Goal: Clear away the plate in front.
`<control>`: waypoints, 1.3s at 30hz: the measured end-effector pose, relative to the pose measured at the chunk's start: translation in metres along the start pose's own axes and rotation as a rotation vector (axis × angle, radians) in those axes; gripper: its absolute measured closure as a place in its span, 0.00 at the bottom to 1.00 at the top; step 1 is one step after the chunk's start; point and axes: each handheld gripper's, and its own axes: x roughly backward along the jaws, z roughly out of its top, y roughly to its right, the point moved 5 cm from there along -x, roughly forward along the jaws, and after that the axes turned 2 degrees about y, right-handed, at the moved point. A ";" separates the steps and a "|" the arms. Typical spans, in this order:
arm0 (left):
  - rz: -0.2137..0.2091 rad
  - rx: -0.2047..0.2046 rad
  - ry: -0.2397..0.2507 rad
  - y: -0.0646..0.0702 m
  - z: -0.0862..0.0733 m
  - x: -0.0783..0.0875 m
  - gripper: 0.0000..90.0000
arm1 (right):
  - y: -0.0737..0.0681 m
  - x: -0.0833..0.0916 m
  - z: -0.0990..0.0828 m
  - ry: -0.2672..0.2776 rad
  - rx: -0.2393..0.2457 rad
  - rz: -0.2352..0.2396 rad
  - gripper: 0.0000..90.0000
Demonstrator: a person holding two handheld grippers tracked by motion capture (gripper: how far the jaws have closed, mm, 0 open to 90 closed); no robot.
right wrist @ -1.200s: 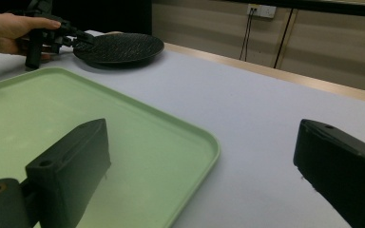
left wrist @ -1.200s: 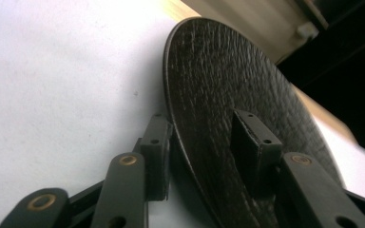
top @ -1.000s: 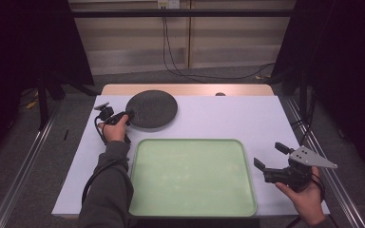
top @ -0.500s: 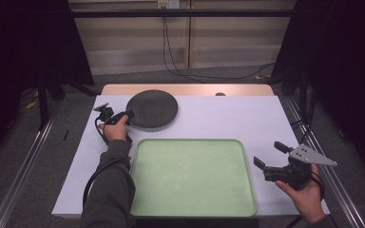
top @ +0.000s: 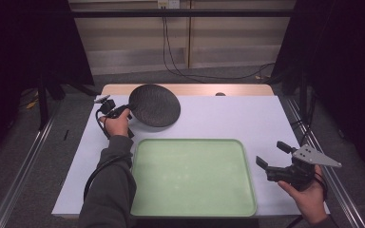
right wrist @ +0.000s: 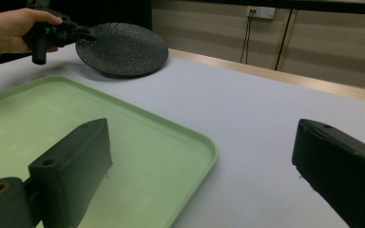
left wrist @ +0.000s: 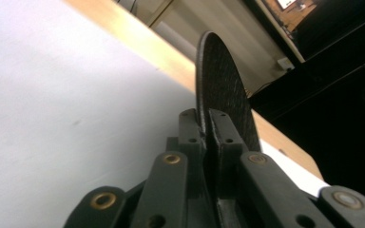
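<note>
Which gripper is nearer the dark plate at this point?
Left. The left gripper is shut on the rim of the dark plate; the right gripper hangs open past the green tray, far off.

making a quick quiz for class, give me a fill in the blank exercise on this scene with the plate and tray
1. The left tongs are shut on the rim of the round black textured ____.
2. The empty rectangular tray is pale ____.
3. The right tongs have jaws standing ____.

Missing words: plate; green; open
</note>
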 end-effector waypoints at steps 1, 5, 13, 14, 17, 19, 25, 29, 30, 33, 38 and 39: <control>-0.004 -0.002 0.011 0.004 0.001 0.000 0.96 | 0.000 0.000 0.000 0.000 0.000 0.000 0.06; 0.010 -0.024 -0.027 0.014 0.002 -0.001 0.97 | 0.001 0.000 -0.001 -0.005 0.006 0.005 0.04; 0.017 -0.076 -0.006 0.027 0.007 -0.003 0.97 | 0.000 0.002 -0.001 -0.002 0.018 0.001 0.03; 0.011 -0.072 -0.017 0.030 0.007 -0.002 0.97 | 0.000 0.002 -0.002 -0.004 0.016 0.000 0.02; 0.015 -0.087 -0.022 0.035 0.010 -0.002 0.97 | 0.000 0.002 -0.002 -0.008 0.009 0.004 0.01; 0.024 -0.110 -0.027 0.037 0.012 -0.001 0.97 | -0.001 0.002 -0.002 -0.006 0.012 0.013 0.01; 0.018 -0.136 -0.032 0.045 0.018 0.001 0.97 | -0.002 0.002 -0.002 -0.001 0.019 0.024 0.00; 0.017 -0.155 -0.061 0.050 0.021 0.003 0.97 | -0.002 0.003 0.000 0.014 0.018 0.019 0.00; 0.014 -0.151 -0.064 0.052 0.021 0.003 0.97 | -0.002 0.003 0.000 0.015 0.021 0.025 0.00; 0.001 -0.147 -0.091 0.057 0.023 0.003 0.97 | -0.002 0.003 0.000 0.019 0.022 0.029 0.00; -0.019 -0.125 -0.073 0.066 0.031 0.006 0.97 | -0.003 0.003 0.001 0.020 0.020 0.033 0.00; -0.019 -0.126 -0.077 0.068 0.032 0.007 0.97 | -0.003 0.003 0.001 0.021 0.020 0.034 0.00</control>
